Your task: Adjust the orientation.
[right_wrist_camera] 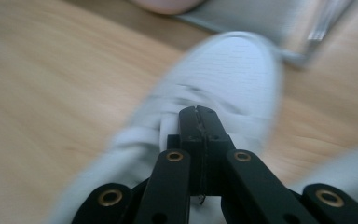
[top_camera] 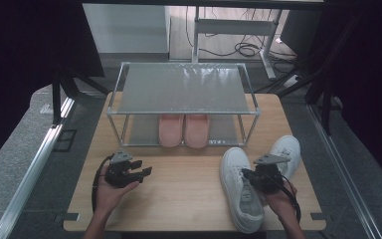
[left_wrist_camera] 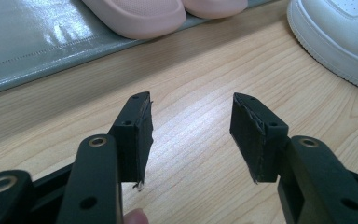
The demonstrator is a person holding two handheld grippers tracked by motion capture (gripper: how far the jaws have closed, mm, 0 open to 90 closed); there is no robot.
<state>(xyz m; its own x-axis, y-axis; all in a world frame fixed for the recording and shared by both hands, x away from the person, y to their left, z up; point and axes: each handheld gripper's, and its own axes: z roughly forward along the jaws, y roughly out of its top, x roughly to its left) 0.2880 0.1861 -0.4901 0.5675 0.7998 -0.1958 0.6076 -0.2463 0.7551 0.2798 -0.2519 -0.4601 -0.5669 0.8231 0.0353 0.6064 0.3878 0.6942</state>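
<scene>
Right gripper, fingers pressed together, sits over the lace area of the nearer white leather low-top sneaker on the wooden desk; probably light, semi-stiff, best pinched at tongue or collar; left gripper fingers apart, empty.

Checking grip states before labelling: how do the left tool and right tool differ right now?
Left tool: jaws wide apart, nothing between them, over bare table. Right tool: jaws pressed together, sitting over the near white sneaker; whether they pinch any part of it is unclear. The left points toward the pink slippers on the rack's lower shelf. Both are black and hand-held.
</scene>
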